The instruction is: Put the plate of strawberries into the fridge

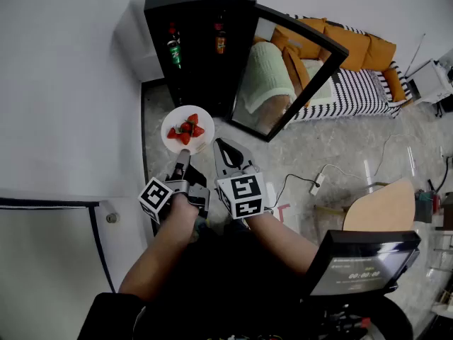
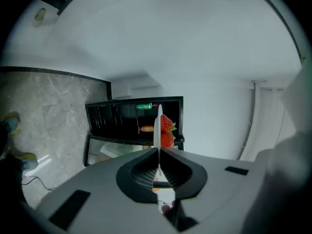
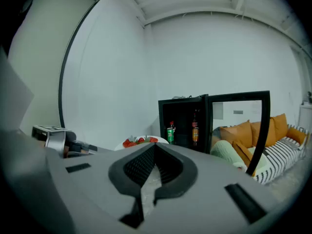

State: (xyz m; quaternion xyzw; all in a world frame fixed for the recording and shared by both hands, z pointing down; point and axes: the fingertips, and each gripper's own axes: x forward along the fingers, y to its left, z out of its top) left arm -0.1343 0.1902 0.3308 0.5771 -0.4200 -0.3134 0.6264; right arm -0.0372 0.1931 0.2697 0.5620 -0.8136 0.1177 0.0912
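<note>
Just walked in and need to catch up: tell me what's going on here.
A person holds a gripper in each hand. The left gripper is clamped on the rim of a white plate of strawberries, held out in front of a black fridge whose glass door stands open. The right gripper is beside it, fingers closed on nothing. The plate is not yet inside the fridge.
</note>
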